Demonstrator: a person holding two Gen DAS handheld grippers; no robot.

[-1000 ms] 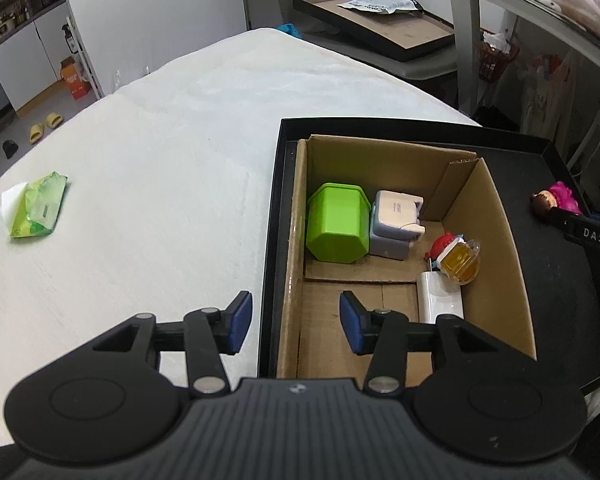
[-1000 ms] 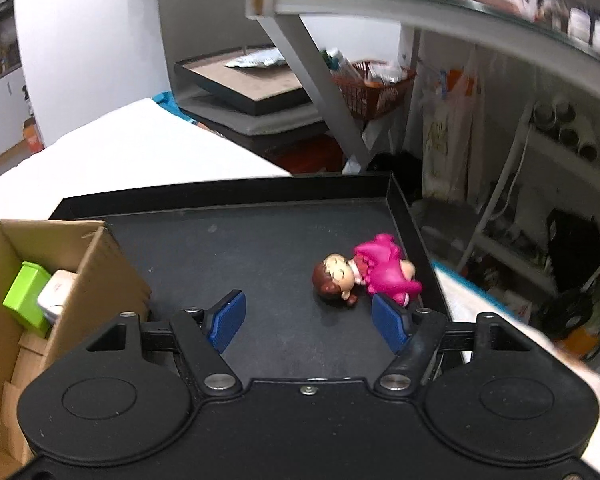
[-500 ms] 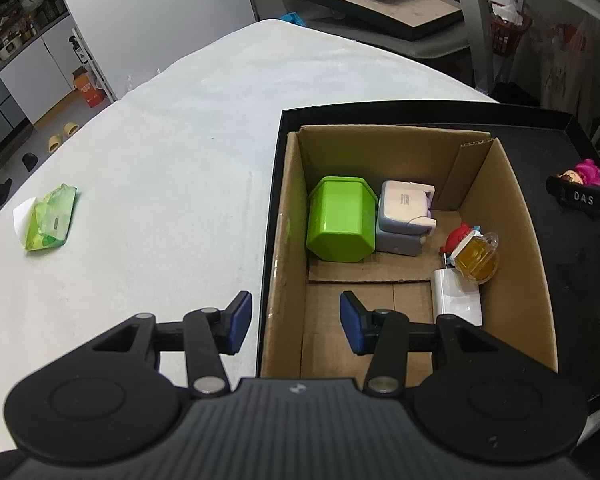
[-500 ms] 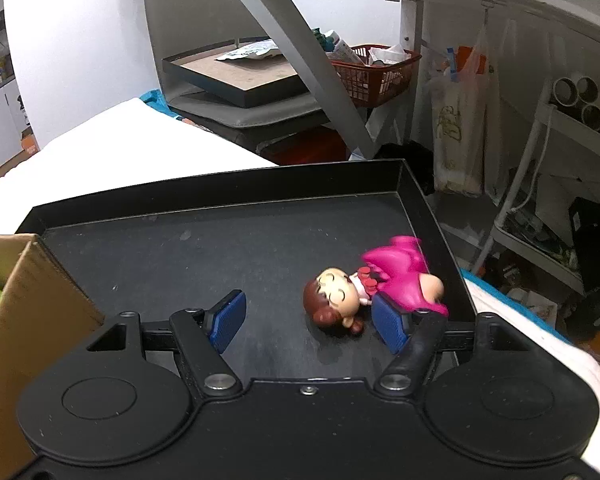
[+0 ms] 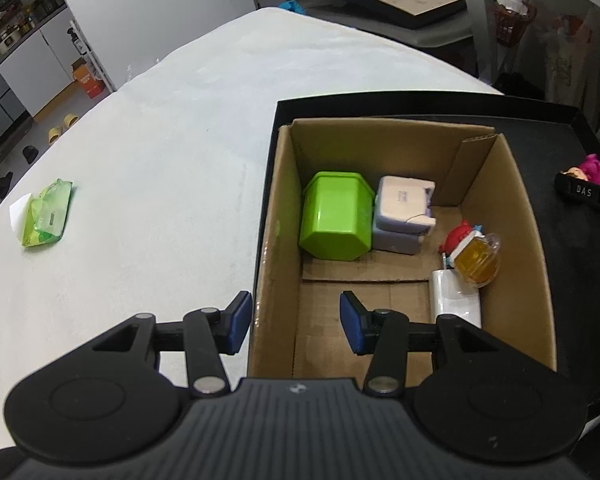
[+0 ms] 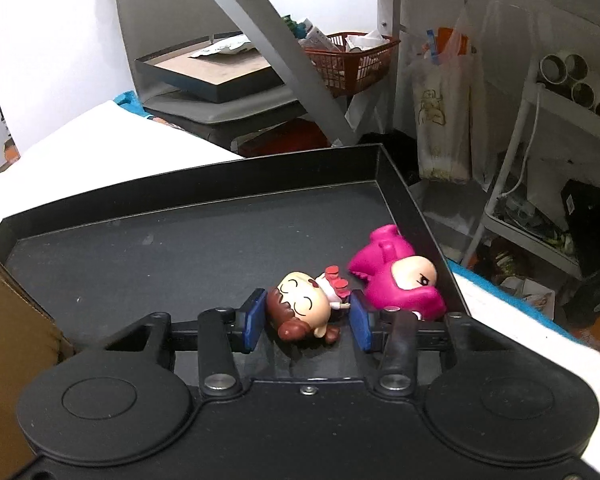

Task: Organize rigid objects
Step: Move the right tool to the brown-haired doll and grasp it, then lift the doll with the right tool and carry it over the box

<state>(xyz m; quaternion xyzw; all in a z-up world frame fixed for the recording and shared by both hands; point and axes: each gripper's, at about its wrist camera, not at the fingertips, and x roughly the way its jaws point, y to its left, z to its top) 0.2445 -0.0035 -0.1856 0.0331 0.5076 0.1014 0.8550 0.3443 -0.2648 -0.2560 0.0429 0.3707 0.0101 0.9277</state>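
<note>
A small doll (image 6: pixel 304 306) with brown hair, a red bow and a pink body lies on its side in the right corner of the black tray (image 6: pixel 180 240). My right gripper (image 6: pixel 308 320) has its blue pads pressed against both sides of the doll's head, low over the tray floor. In the left wrist view the doll (image 5: pixel 594 172) shows at the far right. My left gripper (image 5: pixel 296 322) hangs open and empty above the near left wall of the cardboard box (image 5: pixel 380 140). Inside lie a green container (image 5: pixel 334 220), a pale lilac box (image 5: pixel 402 212), a red-and-amber toy (image 5: pixel 474 254) and a white charger (image 5: pixel 454 300).
The box stands in the left half of the black tray on a white-covered table (image 5: pixel 160 140). A green wipes pack (image 5: pixel 46 214) lies far left. Past the tray's right edge stand a metal table leg (image 6: pixel 284 56), a red basket (image 6: pixel 352 60) and shelves.
My right gripper moved forward and narrowed its fingers from wide open until the pads closed on the doll's head. The left gripper rose slightly and stayed open.
</note>
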